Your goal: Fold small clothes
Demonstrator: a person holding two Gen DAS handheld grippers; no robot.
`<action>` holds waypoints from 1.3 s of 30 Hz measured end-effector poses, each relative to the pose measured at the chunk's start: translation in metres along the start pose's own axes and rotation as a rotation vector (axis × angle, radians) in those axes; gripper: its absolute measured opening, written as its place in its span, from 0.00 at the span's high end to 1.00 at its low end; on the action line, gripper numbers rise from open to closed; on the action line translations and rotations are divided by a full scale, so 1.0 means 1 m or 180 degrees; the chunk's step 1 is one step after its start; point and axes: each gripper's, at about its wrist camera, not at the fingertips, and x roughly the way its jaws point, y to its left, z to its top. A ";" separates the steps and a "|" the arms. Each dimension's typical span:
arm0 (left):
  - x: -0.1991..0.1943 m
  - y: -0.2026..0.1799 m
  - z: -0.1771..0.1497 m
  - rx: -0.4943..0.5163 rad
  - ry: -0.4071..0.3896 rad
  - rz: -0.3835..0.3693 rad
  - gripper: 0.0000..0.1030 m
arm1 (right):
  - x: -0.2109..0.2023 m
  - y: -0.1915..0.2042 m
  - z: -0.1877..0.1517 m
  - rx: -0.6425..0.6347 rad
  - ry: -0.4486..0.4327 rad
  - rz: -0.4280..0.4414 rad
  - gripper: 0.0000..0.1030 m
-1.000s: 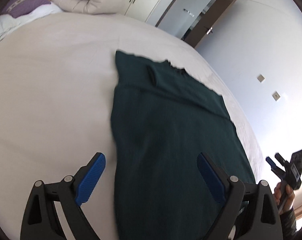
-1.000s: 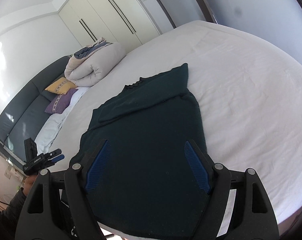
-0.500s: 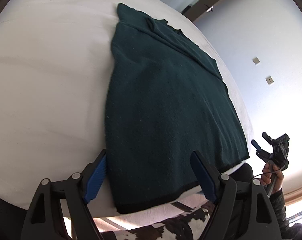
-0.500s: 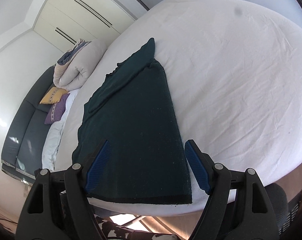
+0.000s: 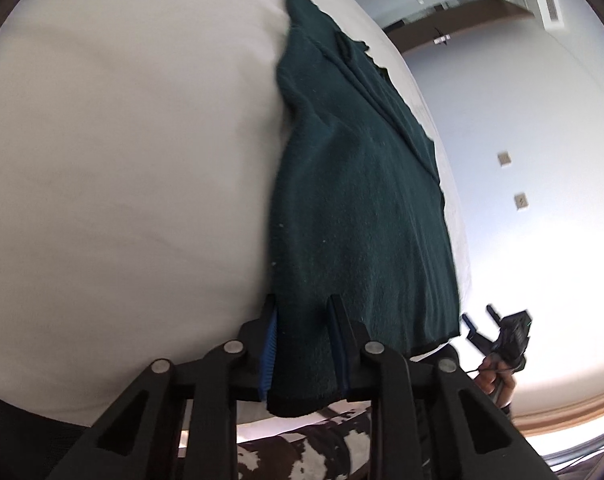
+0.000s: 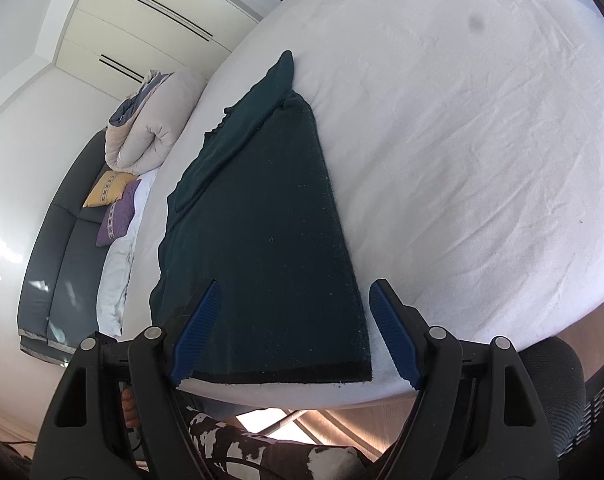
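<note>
A dark green sweater [image 5: 354,184] lies flat on the white bed [image 5: 121,160], its black hem at the near edge. My left gripper [image 5: 302,300] is closing its jaws on the hem's left corner, and the cloth fills the gap between the blue pads [image 5: 270,332]. In the right wrist view the same sweater [image 6: 269,220] runs away from me. My right gripper [image 6: 295,286] stands open over the hem's right corner [image 6: 358,376], with its pads apart from the cloth. In the left wrist view the right gripper [image 5: 502,332] shows in a hand beyond the hem.
A rolled beige duvet [image 6: 149,120] lies at the bed's far end. A yellow pillow [image 6: 107,188] and a purple one [image 6: 117,216] rest on a dark sofa [image 6: 57,260]. Cow-patterned cloth on the person's legs [image 6: 237,436] shows below the bed edge. Wardrobes stand behind.
Both grippers came down and in to the sweater's near hem. The left jaws went from wide open to narrow around the left hem corner. The right jaws stayed wide.
</note>
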 end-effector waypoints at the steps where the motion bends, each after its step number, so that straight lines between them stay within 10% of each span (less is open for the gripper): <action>1: 0.000 0.001 -0.001 -0.0063 -0.0004 -0.0034 0.75 | 0.001 -0.002 0.000 0.0010 0.0037 -0.0009 0.26; 8: 0.000 -0.004 -0.015 -0.0245 0.0032 -0.0409 0.31 | 0.013 -0.015 0.000 0.0184 0.0299 0.0037 0.26; 13: 0.001 -0.007 -0.015 -0.0208 0.0086 -0.0432 0.26 | 0.021 -0.016 -0.001 0.0221 0.0363 0.0105 0.26; 15: 0.001 -0.006 -0.014 -0.0169 0.0096 -0.0397 0.33 | 0.023 -0.016 -0.001 0.0224 0.0373 0.0123 0.26; 20: -0.008 0.010 -0.014 -0.0229 0.0114 -0.0198 0.90 | 0.023 -0.016 0.000 0.0244 0.0376 0.0131 0.26; 39: -0.021 0.002 -0.017 -0.0213 -0.0245 -0.0126 0.94 | 0.027 -0.015 0.000 0.0209 0.0566 -0.0151 0.27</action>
